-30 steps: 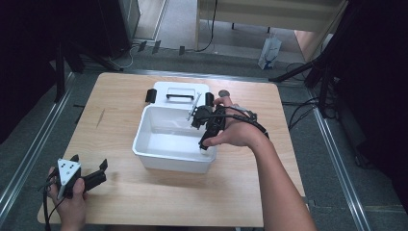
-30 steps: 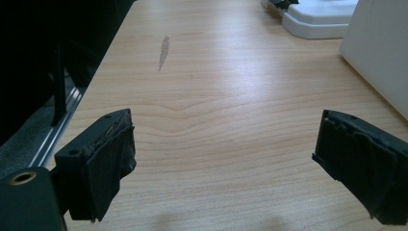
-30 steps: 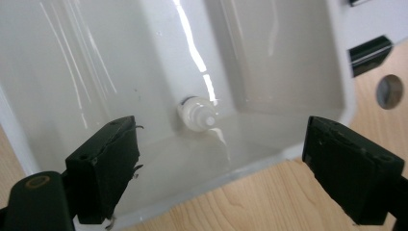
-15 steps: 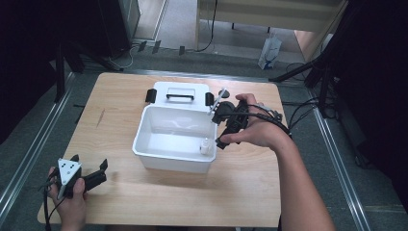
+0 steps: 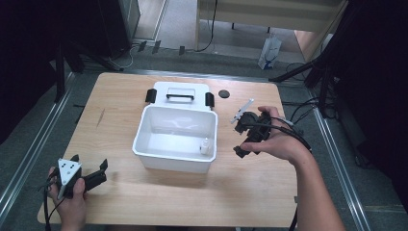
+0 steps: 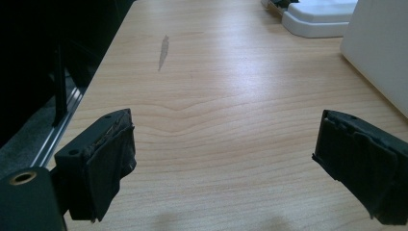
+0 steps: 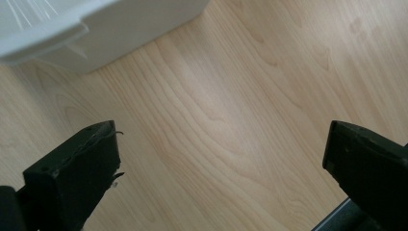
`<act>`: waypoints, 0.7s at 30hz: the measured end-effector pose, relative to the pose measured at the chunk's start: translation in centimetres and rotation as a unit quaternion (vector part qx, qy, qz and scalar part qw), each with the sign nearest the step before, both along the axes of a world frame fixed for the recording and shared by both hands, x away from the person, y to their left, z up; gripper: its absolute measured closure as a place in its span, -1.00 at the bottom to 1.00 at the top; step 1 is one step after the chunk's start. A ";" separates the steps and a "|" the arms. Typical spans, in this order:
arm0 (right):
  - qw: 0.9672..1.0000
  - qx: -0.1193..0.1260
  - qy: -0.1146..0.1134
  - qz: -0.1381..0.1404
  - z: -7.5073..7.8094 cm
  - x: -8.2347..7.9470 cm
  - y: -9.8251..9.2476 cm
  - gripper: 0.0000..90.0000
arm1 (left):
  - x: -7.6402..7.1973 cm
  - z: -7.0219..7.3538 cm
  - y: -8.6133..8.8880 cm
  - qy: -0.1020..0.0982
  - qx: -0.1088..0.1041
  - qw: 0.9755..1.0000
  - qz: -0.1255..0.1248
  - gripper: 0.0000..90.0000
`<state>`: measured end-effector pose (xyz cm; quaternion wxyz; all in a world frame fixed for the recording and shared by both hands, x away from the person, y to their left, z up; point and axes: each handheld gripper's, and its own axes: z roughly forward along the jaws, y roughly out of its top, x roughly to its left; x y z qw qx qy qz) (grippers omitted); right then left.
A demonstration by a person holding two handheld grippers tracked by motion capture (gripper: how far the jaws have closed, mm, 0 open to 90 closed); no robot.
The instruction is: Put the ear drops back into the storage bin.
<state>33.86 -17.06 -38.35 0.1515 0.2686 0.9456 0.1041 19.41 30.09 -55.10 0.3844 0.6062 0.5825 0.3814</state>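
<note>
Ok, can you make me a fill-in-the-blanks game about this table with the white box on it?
1. The small white bottle stands inside the white ____.
2. The box's lid has a ____ handle.
3. The jaws of the right gripper stand ____, with nothing between them.
4. The left gripper rests on the wooden ____.

Missing words: box; black; open; table

right gripper (image 5: pixel 243 139) withdrew from the bin (image 5: pixel 175 139), leaving a bottle (image 5: pixel 205 146).

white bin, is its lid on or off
Off. The white bin stands open-topped with a small bottle inside; its lid lies flat on the table just behind it.
</note>
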 end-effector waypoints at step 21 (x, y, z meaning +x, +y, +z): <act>0.991 0.058 -0.038 -0.110 -6.6 -3.8 -9.1 -1.00 | 0.0 0.0 0.0 0.000 0.003 1.000 0.000 -0.83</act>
